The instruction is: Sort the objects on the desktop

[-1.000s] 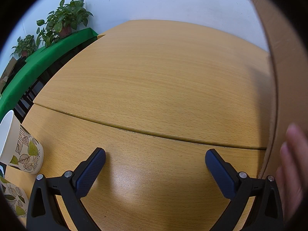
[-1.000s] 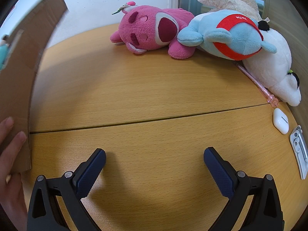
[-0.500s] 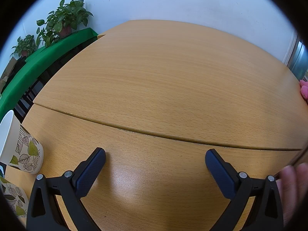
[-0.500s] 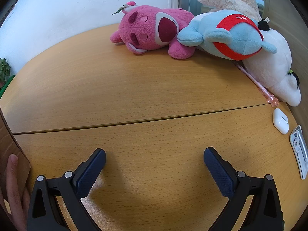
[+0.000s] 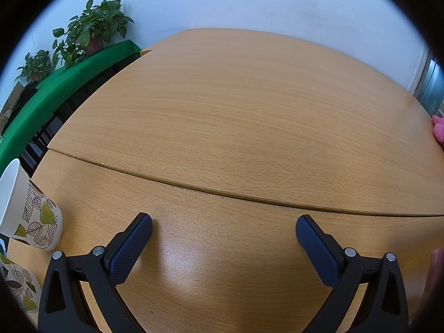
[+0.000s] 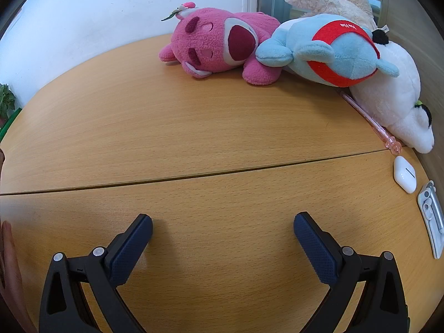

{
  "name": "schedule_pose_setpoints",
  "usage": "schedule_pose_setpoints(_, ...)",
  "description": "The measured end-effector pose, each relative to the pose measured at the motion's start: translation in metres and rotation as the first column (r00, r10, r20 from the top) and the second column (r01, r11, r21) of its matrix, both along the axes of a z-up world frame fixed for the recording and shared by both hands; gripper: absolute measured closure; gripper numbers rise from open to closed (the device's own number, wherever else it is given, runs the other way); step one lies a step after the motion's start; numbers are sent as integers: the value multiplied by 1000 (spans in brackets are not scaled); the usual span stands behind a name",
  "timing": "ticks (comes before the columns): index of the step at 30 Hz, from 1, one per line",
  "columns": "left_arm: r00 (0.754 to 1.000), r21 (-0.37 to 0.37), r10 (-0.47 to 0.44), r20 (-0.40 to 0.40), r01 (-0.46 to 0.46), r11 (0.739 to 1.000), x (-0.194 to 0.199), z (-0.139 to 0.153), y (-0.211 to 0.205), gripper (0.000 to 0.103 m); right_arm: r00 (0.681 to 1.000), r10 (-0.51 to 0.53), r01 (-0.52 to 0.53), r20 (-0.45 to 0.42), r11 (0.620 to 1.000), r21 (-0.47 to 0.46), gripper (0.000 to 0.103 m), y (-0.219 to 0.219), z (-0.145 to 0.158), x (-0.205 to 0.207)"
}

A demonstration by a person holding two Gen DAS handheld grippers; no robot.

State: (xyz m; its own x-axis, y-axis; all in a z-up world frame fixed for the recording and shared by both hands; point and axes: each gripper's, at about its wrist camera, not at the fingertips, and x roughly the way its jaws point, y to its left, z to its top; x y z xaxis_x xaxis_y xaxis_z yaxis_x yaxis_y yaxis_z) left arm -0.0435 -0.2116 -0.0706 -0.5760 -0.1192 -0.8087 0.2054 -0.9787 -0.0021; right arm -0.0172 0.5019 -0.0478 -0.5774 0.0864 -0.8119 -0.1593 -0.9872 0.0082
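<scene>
1. Black-framed with blue pads, the left gripper [image 5: 223, 230] is spread wide and holds nothing — only bare wood table [image 5: 236, 127] lies between its fingers.
2. At 9 o'clock of it stands a leaf-print paper cup [image 5: 29, 211]; a second cup [image 5: 18, 285] sits at 8 o'clock, cut off by the frame edge.
3. Potted plants [image 5: 91, 33] on a green cloth [image 5: 55, 91] sit off the table at 10 o'clock.
4. The right gripper [image 6: 222, 229] is likewise spread and empty, over bare wood.
5. At 12 to 1 o'clock lie the toys: a pink plush [image 6: 219, 45], touching a blue plush [image 6: 327, 52], with a white plush [image 6: 391, 94] behind.
6. A pink pen [image 6: 369, 119] lies beside the white plush; a white earbud case [image 6: 405, 174] and a grey clip [image 6: 431, 216] rest at 3 o'clock.
7. A hand [image 6: 8, 263] shows at the left edge — 9 o'clock.
</scene>
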Motion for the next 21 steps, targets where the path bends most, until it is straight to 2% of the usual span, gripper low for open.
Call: schedule_pose_setpoints(21,1000,0,0,1,0,1000,0,0,1,0,1000,-1,1,1,1000,1,0,-1,1,0)
